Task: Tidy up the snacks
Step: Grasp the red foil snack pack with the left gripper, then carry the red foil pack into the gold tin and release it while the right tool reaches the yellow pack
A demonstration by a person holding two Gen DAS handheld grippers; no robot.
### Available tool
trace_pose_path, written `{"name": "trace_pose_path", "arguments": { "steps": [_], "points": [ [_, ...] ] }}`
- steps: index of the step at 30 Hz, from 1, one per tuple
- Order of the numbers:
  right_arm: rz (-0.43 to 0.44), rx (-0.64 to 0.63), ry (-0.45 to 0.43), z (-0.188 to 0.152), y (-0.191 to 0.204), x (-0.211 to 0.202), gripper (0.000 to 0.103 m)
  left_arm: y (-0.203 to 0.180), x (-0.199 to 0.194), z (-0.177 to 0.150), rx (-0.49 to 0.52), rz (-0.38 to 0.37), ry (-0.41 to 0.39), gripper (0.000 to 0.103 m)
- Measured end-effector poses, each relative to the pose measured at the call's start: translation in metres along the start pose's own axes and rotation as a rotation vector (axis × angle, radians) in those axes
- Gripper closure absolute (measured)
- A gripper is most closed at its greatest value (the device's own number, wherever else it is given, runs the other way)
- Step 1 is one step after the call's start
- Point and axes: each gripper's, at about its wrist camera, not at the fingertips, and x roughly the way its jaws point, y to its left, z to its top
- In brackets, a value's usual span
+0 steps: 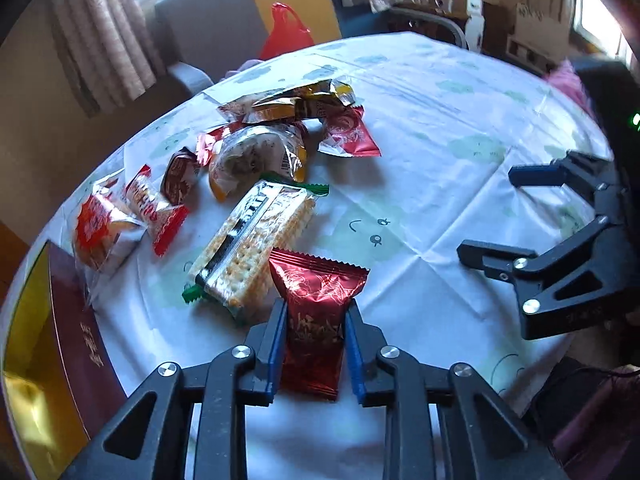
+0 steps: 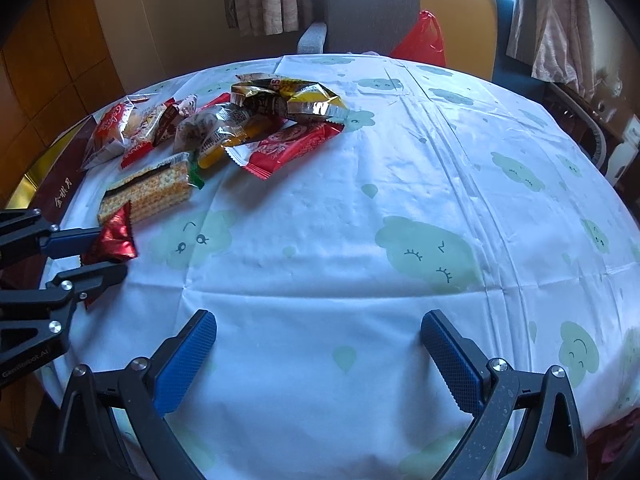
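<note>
My left gripper (image 1: 316, 312) is shut on a dark red foil snack packet (image 1: 316, 320), held just above the white tablecloth; it also shows in the right wrist view (image 2: 114, 236). Beyond it lies a clear cracker pack (image 1: 252, 252) with green ends. Further back is a loose pile of snacks (image 1: 280, 136): red wrappers, gold packets, a clear bun bag. My right gripper (image 2: 318, 344) is open and empty over bare cloth, to the right of the left gripper; it shows at the right of the left wrist view (image 1: 488, 216).
A maroon and gold box (image 1: 68, 356) lies at the table's left edge. The round table (image 2: 400, 168) has a cloud-print cloth. A grey and yellow chair (image 2: 372, 4) with a red plastic bag (image 2: 424, 40) stands behind it. Curtains hang behind.
</note>
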Motion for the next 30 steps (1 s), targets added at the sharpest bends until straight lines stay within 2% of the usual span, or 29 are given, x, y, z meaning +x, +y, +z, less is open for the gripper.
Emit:
{"name": "trace_pose_path", "arguments": {
  "steps": [5, 9, 11, 14, 19, 22, 24, 30],
  "points": [
    [0.009, -0.011, -0.004, 0.0, -0.001, 0.001, 0.0, 0.028, -0.019, -0.018, -0.208, -0.06, -0.057, 0.078],
    [0.011, -0.008, 0.021, 0.003, -0.003, 0.0, 0.002, 0.041, -0.041, -0.028, -0.29, -0.069, -0.112, 0.078],
    [0.01, 0.008, 0.013, 0.007, -0.005, -0.003, 0.017, 0.046, -0.051, -0.031, -0.31, -0.068, -0.136, 0.078],
    [0.075, 0.04, -0.002, 0.02, -0.007, -0.008, 0.038, 0.051, -0.065, -0.034, -0.335, -0.062, -0.173, 0.078],
    [0.098, 0.008, -0.064, 0.063, -0.001, -0.016, 0.046, 0.063, -0.085, -0.035, -0.38, -0.059, -0.229, 0.078],
    [0.114, -0.082, -0.112, 0.099, 0.007, -0.018, 0.047, 0.073, -0.097, -0.039, -0.411, -0.052, -0.253, 0.078],
    [0.108, -0.187, -0.108, 0.123, 0.016, -0.012, 0.047, 0.082, -0.103, -0.043, -0.437, -0.045, -0.263, 0.078],
    [0.056, -0.472, 0.013, 0.167, 0.034, 0.037, 0.047, 0.119, -0.115, -0.06, -0.544, -0.008, -0.268, 0.077]
  ]
}}
